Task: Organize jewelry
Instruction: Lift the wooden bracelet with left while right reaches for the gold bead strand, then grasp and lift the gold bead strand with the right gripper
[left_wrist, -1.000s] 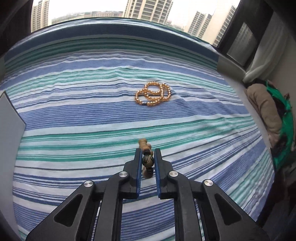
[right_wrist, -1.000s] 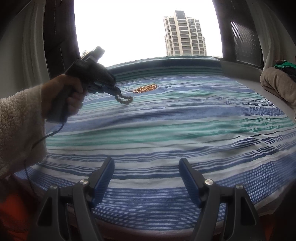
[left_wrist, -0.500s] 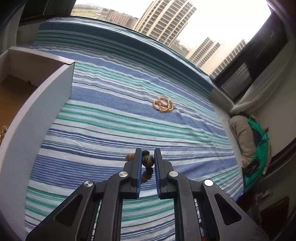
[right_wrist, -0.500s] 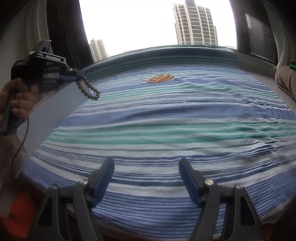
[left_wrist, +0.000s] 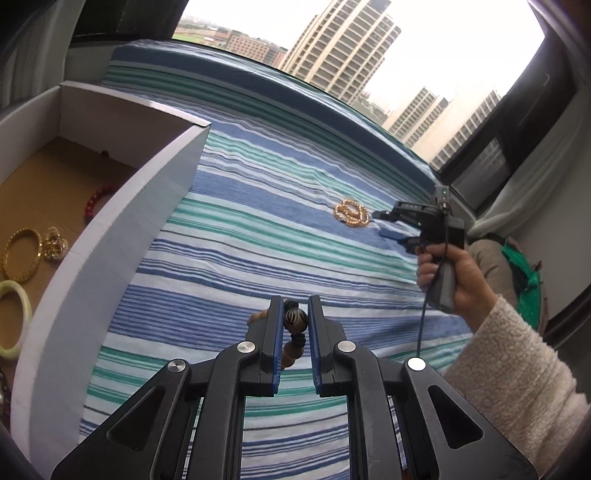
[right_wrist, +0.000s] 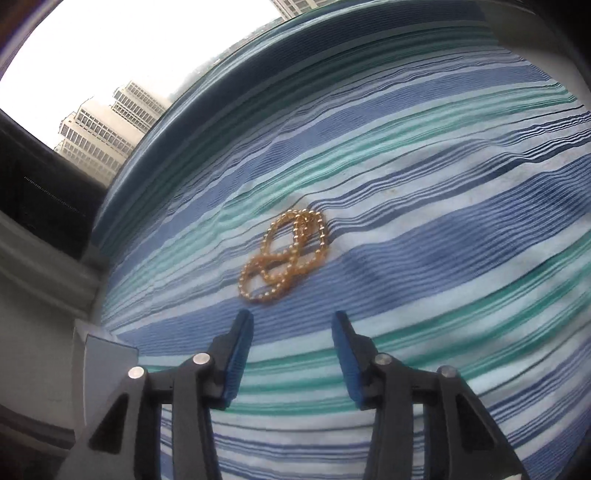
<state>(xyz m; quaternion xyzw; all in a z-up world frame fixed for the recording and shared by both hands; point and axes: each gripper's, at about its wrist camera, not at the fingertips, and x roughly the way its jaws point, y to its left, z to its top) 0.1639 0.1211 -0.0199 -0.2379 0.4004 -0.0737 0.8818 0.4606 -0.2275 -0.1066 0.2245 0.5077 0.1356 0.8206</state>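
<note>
My left gripper (left_wrist: 293, 314) is shut on a string of dark and wooden beads (left_wrist: 294, 320), one of them striped; it hangs above the striped bedspread (left_wrist: 258, 229), right of a white box (left_wrist: 122, 206). A gold bead necklace (left_wrist: 352, 213) lies coiled farther out on the bed. My right gripper (left_wrist: 382, 223), held by a hand in a fleecy sleeve, sits just beside that necklace. In the right wrist view the gold necklace (right_wrist: 286, 258) lies just ahead of the right gripper (right_wrist: 291, 325), whose jaws are closing with nothing between them.
The white box has a brown floor (left_wrist: 44, 184) holding a red bead bracelet (left_wrist: 98, 197), a gold bangle (left_wrist: 20, 254), a gold chain (left_wrist: 55, 245) and a pale green bangle (left_wrist: 14, 321). A window ledge (right_wrist: 44, 266) borders the bed. Clothes (left_wrist: 517, 266) lie at the right.
The right gripper swept across the bed to the gold necklace and its jaws narrowed. The left gripper carried the beads leftward, so more of the white box interior shows.
</note>
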